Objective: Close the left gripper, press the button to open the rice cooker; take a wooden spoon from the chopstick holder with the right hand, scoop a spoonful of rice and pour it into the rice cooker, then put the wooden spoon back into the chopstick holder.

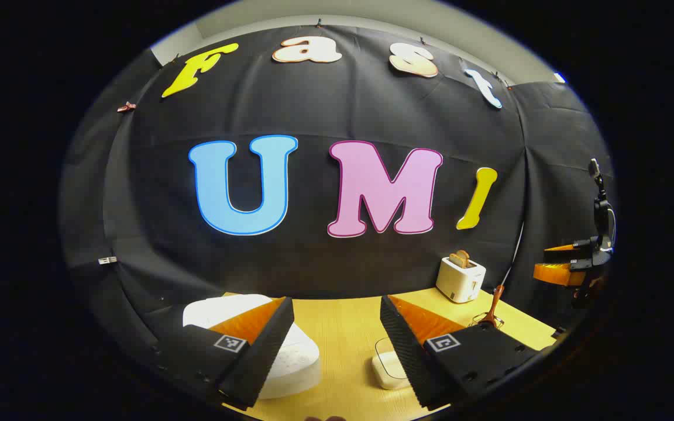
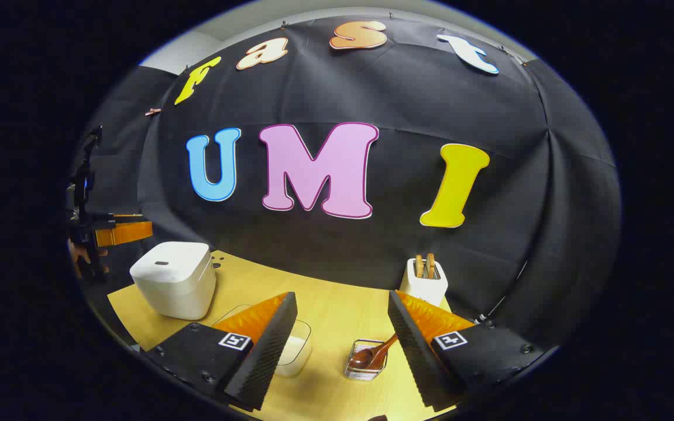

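Two grippers, left [image 1: 337,345] & right [image 2: 341,342], both wide open, empty; wooden spoon [image 2: 372,354] in chopstick holder [image 2: 366,369]; rice cooker [image 2: 174,279] lid shut.

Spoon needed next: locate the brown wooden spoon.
In the right gripper view, the brown wooden spoon stands in the wire chopstick holder, between the right gripper fingers.

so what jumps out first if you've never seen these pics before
The white rice cooker stands with its lid shut at the left of the yellow table in the right gripper view. At the back by the black cloth wall stands a white toaster with toast in its slots. Nearer, between the open fingers of the right gripper, a wooden spoon rests in the wire chopstick holder beside a clear box of rice.
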{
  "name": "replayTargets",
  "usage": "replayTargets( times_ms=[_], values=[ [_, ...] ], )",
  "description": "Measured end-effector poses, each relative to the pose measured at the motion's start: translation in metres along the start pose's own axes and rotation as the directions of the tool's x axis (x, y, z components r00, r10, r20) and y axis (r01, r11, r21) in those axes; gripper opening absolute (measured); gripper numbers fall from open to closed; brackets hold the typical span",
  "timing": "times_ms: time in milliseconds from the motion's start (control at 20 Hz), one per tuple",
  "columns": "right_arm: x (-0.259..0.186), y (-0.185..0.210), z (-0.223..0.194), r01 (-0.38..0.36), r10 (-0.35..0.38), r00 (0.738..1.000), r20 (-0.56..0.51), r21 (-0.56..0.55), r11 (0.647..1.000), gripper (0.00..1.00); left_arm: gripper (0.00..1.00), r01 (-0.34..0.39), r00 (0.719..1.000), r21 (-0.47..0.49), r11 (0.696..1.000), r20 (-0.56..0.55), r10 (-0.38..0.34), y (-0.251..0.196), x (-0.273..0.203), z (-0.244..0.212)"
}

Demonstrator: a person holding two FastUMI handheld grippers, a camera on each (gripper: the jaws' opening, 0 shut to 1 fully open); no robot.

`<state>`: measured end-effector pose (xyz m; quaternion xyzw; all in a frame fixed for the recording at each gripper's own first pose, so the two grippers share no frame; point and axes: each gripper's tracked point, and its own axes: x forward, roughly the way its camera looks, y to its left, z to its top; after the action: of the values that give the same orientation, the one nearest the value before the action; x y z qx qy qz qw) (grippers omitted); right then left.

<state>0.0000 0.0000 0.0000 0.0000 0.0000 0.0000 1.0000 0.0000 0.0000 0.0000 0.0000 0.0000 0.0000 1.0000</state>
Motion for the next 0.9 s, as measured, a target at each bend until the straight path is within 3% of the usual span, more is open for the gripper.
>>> replayTargets(
  times_ms=[800, 850, 900],
  values=[
    [-0.002, -0.005, 0.000, 0.006, -0.006, 1.000, -0.001, 0.001, 1.000, 0.97, 0.96, -0.009, 1.000, -0.029, 1.000, -0.006, 0.009, 0.005, 0.001, -0.001],
    [-0.003, -0.005, -0.001, 0.008, -0.008, 1.000, -0.004, 0.000, 1.000, 0.97, 0.93, -0.013, 1.000, -0.038, 0.999, 0.002, 0.013, 0.009, 0.001, 0.003],
    [-0.003, -0.006, -0.002, 0.010, -0.010, 1.000, -0.006, -0.001, 1.000, 0.97, 0.81, -0.014, 1.000, -0.037, 0.999, 0.008, 0.014, 0.012, 0.000, 0.006]
  ],
)
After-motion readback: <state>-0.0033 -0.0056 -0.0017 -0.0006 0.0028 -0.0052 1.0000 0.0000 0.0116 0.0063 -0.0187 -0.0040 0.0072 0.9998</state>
